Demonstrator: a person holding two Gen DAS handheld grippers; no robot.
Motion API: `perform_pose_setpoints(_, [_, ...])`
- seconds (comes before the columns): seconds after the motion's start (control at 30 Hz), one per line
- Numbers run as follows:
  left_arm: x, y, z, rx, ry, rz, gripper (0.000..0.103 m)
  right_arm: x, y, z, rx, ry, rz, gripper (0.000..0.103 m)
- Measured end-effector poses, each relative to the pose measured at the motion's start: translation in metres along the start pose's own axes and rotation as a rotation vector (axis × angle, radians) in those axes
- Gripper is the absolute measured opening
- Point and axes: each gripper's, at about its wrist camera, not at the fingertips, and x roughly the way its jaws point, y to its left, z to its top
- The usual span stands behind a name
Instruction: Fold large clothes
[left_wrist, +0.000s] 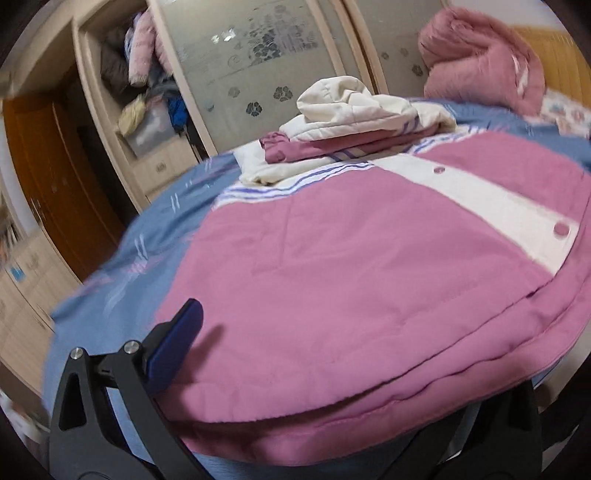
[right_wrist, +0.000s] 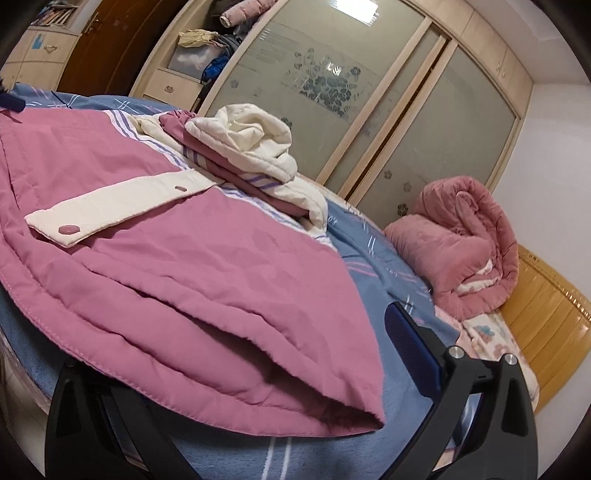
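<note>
A pink padded jacket (left_wrist: 351, 277) with a cream snap placket (left_wrist: 480, 199) lies spread on the blue bed sheet (left_wrist: 122, 266). Its cream hood (left_wrist: 351, 99) and folded sleeves are piled at the far end. My left gripper (left_wrist: 332, 387) is open at the jacket's near hem. Its left blue pad (left_wrist: 181, 347) touches the left edge, and the other finger is hidden under the fabric. In the right wrist view, my right gripper (right_wrist: 251, 380) is open at the jacket (right_wrist: 184, 258) hem corner. Its right pad (right_wrist: 410, 350) stands clear over the sheet, and its left finger is covered by cloth.
A rolled pink quilt (right_wrist: 461, 251) sits at the bed's head beside a wooden headboard (right_wrist: 546, 302). Behind the bed stand frosted sliding wardrobe doors (right_wrist: 332, 74) and an open shelf stuffed with clothes (left_wrist: 140, 74). A brown door (left_wrist: 55, 166) is at the left.
</note>
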Motion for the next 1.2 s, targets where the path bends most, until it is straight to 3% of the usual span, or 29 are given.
perform_pose_setpoints(0.03, [0.001,0.002,-0.001,-0.031,0.009,-0.02,0.101,0.003,0.002,-0.001,0.001,0.013,0.009,0.095])
perform_pose_setpoints(0.1, [0.005,0.007,-0.002,-0.093,0.024,-0.054,0.1,0.007,0.006,-0.003,-0.01,0.034,0.017,0.078])
perform_pose_setpoints(0.2, [0.006,0.005,-0.002,-0.108,0.02,-0.046,0.097,0.015,0.014,-0.007,-0.027,0.076,0.019,0.063])
perform_pose_setpoints(0.43, [0.007,0.005,0.0,-0.204,0.06,-0.06,0.089,0.025,0.009,-0.01,0.023,0.12,-0.017,0.063])
perform_pose_setpoints(0.9, [0.007,0.008,0.002,-0.272,0.065,-0.063,0.089,0.036,0.009,-0.004,0.183,0.172,-0.026,0.063])
perform_pose_setpoints(0.97, [0.007,0.009,0.001,-0.275,0.064,-0.068,0.088,0.035,0.007,-0.004,0.207,0.171,-0.022,0.057])
perform_pose_setpoints(1.03, [0.007,0.008,0.0,-0.269,0.062,-0.07,0.079,0.036,0.006,-0.003,0.221,0.179,-0.019,0.046])
perform_pose_setpoints(1.07, [0.007,0.007,0.0,-0.263,0.062,-0.068,0.074,0.036,0.005,-0.002,0.23,0.185,-0.015,0.033])
perform_pose_setpoints(1.1, [0.007,0.005,0.0,-0.252,0.066,-0.068,0.06,0.036,0.004,-0.002,0.237,0.186,-0.014,0.024])
perform_pose_setpoints(1.13, [0.007,0.003,0.001,-0.242,0.067,-0.069,0.039,0.035,0.002,-0.002,0.249,0.187,-0.008,0.022])
perform_pose_setpoints(1.2, [0.008,-0.002,0.002,-0.215,0.075,-0.079,0.027,0.033,0.0,0.0,0.269,0.19,0.004,0.014])
